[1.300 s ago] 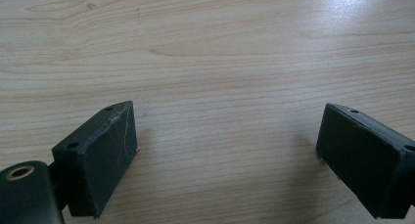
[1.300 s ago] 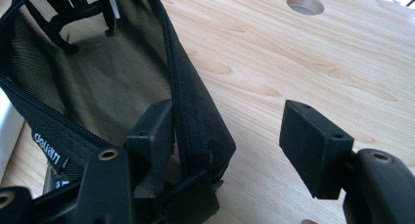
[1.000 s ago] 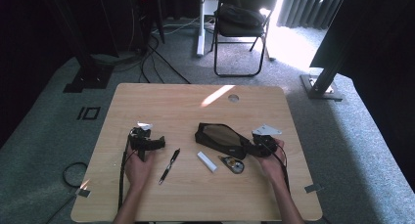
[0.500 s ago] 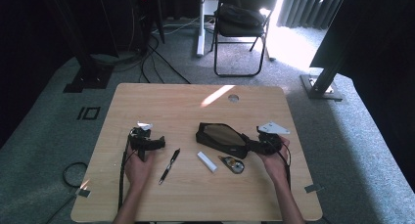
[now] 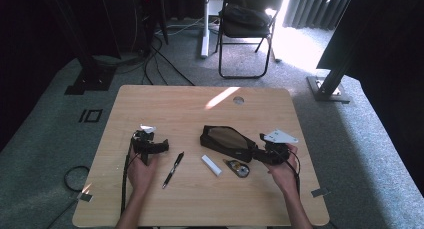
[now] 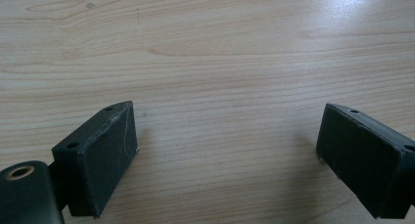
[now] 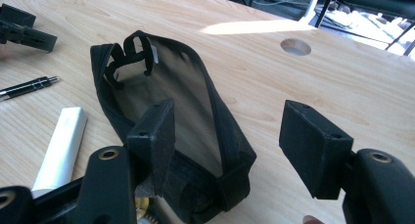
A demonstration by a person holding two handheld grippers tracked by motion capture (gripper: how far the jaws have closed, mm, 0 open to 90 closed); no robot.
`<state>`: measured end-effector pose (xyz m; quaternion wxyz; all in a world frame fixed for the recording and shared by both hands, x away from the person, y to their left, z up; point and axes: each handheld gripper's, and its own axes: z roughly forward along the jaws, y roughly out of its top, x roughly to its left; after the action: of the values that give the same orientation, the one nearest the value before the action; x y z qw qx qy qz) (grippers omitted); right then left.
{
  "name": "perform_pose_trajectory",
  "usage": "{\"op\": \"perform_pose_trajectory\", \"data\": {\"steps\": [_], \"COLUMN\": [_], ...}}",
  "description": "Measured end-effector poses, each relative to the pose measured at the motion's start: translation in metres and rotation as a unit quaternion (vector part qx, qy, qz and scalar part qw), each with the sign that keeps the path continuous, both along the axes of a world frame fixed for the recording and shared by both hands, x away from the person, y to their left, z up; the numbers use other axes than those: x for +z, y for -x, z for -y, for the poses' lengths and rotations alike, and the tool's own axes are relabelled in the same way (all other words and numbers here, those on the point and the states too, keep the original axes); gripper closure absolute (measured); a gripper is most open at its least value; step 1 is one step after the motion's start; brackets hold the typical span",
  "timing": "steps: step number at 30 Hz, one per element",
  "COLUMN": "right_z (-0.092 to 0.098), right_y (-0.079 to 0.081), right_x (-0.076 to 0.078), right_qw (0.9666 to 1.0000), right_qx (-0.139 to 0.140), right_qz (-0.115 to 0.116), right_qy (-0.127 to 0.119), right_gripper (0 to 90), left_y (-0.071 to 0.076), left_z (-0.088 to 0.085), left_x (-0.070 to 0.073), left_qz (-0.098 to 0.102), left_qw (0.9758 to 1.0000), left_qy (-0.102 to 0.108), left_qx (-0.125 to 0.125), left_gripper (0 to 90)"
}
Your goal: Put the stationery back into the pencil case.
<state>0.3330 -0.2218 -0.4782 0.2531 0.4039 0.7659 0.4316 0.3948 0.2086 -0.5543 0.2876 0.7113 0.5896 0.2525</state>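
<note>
A black mesh pouch (image 5: 226,140) lies unzipped on the wooden table (image 5: 175,104), its mouth (image 7: 132,53) at the far end. My right gripper (image 5: 256,152) hovers over the pouch's near end (image 7: 235,170). Its jaws have just been closing but stand apart, and the pads do not press on the fabric. The pouch's corner lies below and between them. At the left, my left gripper (image 5: 164,147) rests on the table. It is open, with bare wood between its jaws (image 6: 225,155).
A black pen (image 5: 172,169) lies between the two grippers, and a white stick (image 5: 211,165) sits just in front of the pouch. A small round black and yellow thing (image 5: 239,168) lies beside the stick. A cable hole (image 5: 238,100) is at the table's back, with a chair (image 5: 245,19) beyond.
The right gripper has risen a little over the pouch's right end. The left gripper has stayed where it was.
</note>
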Motion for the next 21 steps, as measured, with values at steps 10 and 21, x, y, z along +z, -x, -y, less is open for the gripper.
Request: {"op": "perform_pose_trajectory", "data": {"steps": [10, 21], "right_z": [0.001, -0.006], "right_y": [0.008, 0.021], "right_x": [-0.001, -0.002], "right_qw": [0.9999, 0.9997], "right_qx": [0.01, 0.019], "right_qz": [-0.011, -0.008], "right_qy": [0.001, 0.014], "right_gripper": [36.3, 36.0], "left_y": [0.0, 0.0], "left_z": [0.0, 0.0], "left_x": [0.0, 0.0], "left_qz": [0.0, 0.0], "left_qw": [1.0, 1.0], "left_qy": [0.0, 0.0], "left_qx": [0.0, 0.0], "left_gripper": [8.4, 8.4]}}
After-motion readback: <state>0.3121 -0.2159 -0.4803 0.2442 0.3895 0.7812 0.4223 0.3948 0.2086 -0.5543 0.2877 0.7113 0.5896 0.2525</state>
